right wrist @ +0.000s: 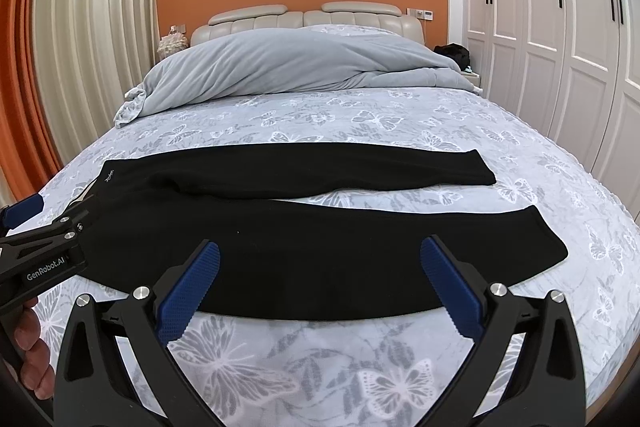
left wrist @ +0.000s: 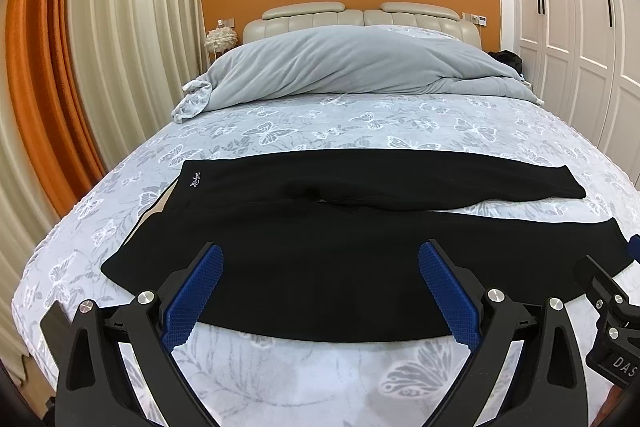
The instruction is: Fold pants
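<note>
Black pants [left wrist: 328, 247] lie flat across the foot end of the bed [left wrist: 360, 123], waistband to the left, both legs running right with a gap between them. Left gripper [left wrist: 320, 259] wide open, holding nothing, hovering at the near edge of the near leg. Right gripper [right wrist: 320, 255] likewise wide open and empty over that leg. Grey duvet [left wrist: 344, 67] bunched at the headboard, well apart from the pants.

Black pants [left wrist: 320, 251] lie flat (legs parted) across the bed.
</note>
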Motion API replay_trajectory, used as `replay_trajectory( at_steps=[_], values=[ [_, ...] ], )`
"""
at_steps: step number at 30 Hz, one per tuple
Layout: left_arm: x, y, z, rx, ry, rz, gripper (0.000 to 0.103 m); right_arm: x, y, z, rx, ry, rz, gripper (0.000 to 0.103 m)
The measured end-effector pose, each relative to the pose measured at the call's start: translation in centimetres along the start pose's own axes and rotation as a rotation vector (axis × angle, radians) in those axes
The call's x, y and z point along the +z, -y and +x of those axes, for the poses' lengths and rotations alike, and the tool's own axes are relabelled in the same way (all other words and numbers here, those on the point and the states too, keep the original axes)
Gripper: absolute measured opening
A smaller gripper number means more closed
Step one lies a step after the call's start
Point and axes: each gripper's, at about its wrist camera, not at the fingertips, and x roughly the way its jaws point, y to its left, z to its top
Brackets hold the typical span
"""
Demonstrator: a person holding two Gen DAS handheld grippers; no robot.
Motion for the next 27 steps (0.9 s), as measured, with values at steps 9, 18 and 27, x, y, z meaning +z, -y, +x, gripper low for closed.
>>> replay_trajectory(
  at_steps=[9, 18, 27],
  values=[
    [0.0, -0.1, 0.1, -0.002, -0.002, 0.001, 0.097, 0.1, 0.0, 0.2, 0.002, 0.000, 0.000, 0.098],
    [0.0, 0.0, 0.0, -0.001, -0.004, -0.001, 0.097, 0.1, -0.1, 0.0, 0.004, -0.004, 0.004, 0.098],
    [-0.4, -0.3, 1.2, -0.029, -0.039, 0.001, 0.097, 0.1, 0.7, 1.4, 0.016, -0.046, 0.019, 0.098]
  ],
)
